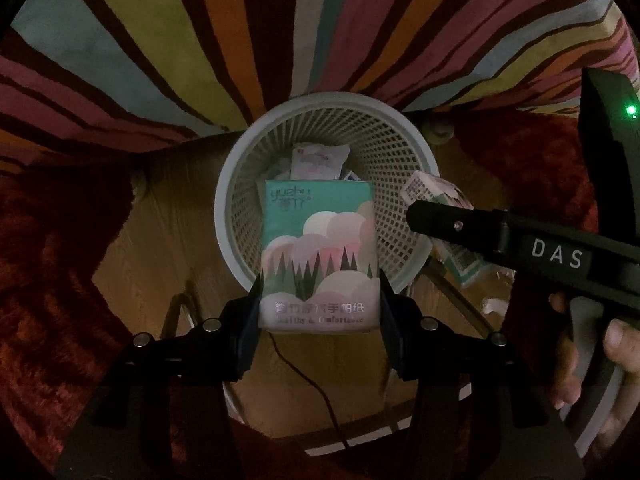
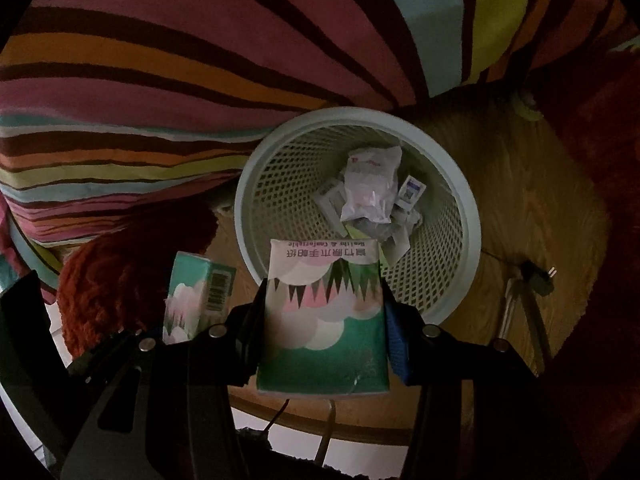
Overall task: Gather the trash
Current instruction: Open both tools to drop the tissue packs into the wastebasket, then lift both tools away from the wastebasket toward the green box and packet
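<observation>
My left gripper [image 1: 318, 304] is shut on a green and pink tissue pack [image 1: 318, 248] and holds it over the near rim of a white mesh trash basket [image 1: 400, 152]. My right gripper [image 2: 322, 312] is shut on a second tissue pack [image 2: 326, 312], also above the near rim of the basket [image 2: 448, 184]. Crumpled wrappers [image 2: 370, 188] lie inside the basket. In the left wrist view the right gripper [image 1: 416, 204] reaches in from the right with its pack [image 1: 434, 190] partly hidden. In the right wrist view the left pack [image 2: 196, 296] shows at the left.
The basket stands on a wooden floor [image 2: 540, 208] beside a striped multicoloured blanket [image 1: 200, 40]. Red fluffy fabric [image 1: 52, 260] lies on both sides. A black cable [image 1: 312, 392] and a plug [image 2: 538, 280] lie on the floor.
</observation>
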Demonstrator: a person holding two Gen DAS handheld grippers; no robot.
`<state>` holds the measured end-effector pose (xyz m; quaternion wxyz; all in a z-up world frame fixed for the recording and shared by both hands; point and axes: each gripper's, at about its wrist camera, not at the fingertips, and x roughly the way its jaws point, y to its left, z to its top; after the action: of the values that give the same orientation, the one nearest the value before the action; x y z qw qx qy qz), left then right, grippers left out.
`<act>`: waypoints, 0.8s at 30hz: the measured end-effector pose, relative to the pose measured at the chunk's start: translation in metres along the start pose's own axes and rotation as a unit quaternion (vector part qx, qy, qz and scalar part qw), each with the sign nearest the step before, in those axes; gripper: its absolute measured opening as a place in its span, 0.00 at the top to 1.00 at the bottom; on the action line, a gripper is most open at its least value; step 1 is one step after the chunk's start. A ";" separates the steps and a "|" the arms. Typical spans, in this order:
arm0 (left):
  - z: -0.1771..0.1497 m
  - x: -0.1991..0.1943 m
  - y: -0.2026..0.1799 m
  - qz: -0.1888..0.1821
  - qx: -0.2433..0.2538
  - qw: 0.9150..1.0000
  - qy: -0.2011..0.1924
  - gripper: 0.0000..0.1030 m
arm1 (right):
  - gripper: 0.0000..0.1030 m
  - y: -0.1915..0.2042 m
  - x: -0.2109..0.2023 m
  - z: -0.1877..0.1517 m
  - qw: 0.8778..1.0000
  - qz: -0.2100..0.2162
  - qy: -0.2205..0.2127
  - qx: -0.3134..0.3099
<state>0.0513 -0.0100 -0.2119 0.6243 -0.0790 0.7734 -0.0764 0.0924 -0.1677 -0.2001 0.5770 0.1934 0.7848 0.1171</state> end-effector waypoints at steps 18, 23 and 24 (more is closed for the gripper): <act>0.000 -0.001 0.005 0.006 -0.014 1.000 -0.002 0.24 | 0.12 -0.007 0.001 0.000 0.999 -0.017 -0.009 0.028; -0.005 -0.016 0.006 0.005 -0.016 0.999 -0.039 0.24 | 0.12 0.006 -0.016 -0.007 0.998 -0.040 -0.041 -0.007; -0.006 -0.020 0.005 0.005 -0.016 0.999 -0.048 0.24 | 0.12 0.009 -0.020 -0.009 0.998 -0.041 -0.049 -0.015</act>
<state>0.0497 -0.0007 -0.1929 0.6595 -0.0882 0.7444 -0.0569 0.0909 -0.1677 -0.1765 0.6223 0.1577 0.7608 0.0953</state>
